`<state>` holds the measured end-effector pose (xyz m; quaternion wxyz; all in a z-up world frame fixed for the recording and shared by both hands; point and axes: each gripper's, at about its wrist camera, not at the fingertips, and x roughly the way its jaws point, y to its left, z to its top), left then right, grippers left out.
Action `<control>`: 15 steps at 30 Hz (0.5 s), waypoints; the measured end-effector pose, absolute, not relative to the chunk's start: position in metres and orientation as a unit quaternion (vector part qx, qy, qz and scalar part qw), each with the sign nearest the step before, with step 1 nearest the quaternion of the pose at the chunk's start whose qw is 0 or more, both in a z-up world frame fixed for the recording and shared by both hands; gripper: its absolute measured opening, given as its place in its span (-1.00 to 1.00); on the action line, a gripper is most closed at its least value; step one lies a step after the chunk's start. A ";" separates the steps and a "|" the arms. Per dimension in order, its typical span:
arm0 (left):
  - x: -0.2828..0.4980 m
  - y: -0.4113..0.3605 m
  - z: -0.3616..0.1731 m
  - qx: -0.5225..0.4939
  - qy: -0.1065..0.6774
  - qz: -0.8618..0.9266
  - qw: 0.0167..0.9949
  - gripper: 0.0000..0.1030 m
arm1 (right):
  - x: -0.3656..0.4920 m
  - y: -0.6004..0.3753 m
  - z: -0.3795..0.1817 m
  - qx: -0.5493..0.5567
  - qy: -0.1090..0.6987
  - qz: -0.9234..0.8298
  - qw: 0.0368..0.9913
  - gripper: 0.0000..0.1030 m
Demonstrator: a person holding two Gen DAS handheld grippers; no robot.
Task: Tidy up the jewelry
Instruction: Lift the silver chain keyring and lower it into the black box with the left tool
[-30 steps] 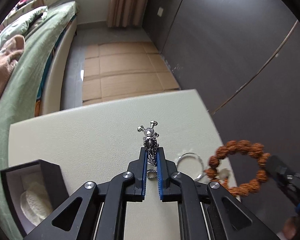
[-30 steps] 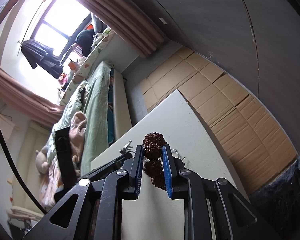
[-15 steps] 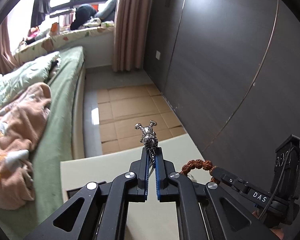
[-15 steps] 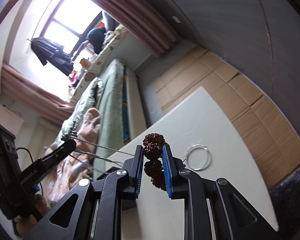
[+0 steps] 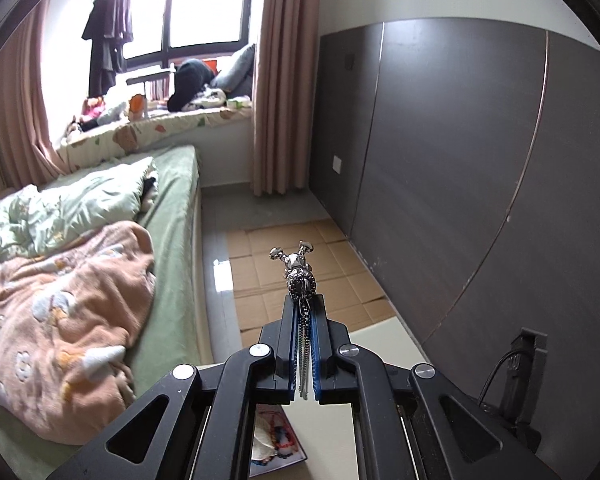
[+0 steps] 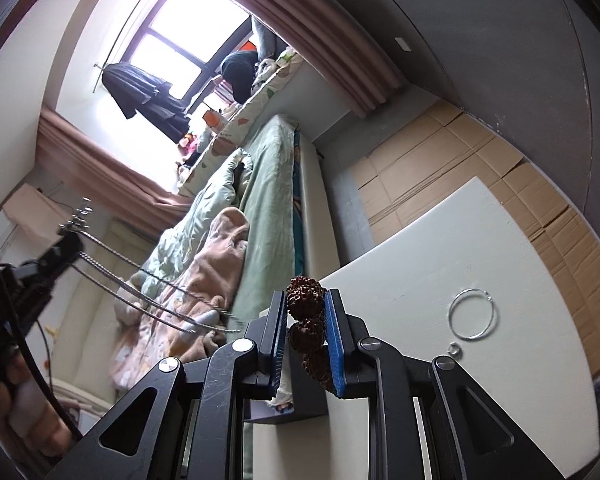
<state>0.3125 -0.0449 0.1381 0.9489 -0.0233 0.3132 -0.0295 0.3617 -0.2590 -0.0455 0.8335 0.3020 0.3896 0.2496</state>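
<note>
left claw (image 5: 305,312) is clenched on the pendant necklace (image 5: 298,276), lifted clear of the surface (image 6: 440,280). right claw (image 6: 306,320) grips the bead bracelet (image 6: 305,304). step: carrying both to storage. next, lower each toward the open box (image 5: 276,440) at 6 o'clock; silver hoop (image 6: 473,314) remains at 3 o'clock.

Daylight pours in through the window (image 5: 180,12), which is blown out to near white in both views, with a bright halo bleeding onto the curtain (image 5: 284,80). The dark wall panels (image 5: 460,160) stay dim and flat. A pale glare patch shines on the floor tile (image 5: 219,274). The fisheye bends straight lines near the rims, and black vignette fills the corners. The hanging chain (image 6: 148,276) looks smeared, perhaps from motion. Shadows on the table (image 6: 440,264) are soft.
</note>
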 end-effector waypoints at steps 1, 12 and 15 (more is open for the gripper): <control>0.311 -0.042 0.142 -0.023 0.310 -0.027 0.950 -0.90 | 0.362 -0.257 -0.045 0.303 0.389 0.251 0.833 -0.60; 0.303 -0.013 0.151 -0.020 0.307 -0.001 0.951 -0.90 | 0.358 -0.225 -0.032 0.286 0.368 0.312 0.828 -0.60; 0.303 -0.003 0.146 -0.025 0.310 0.007 0.950 -0.90 | 0.354 -0.215 -0.026 0.282 0.359 0.336 0.824 -0.60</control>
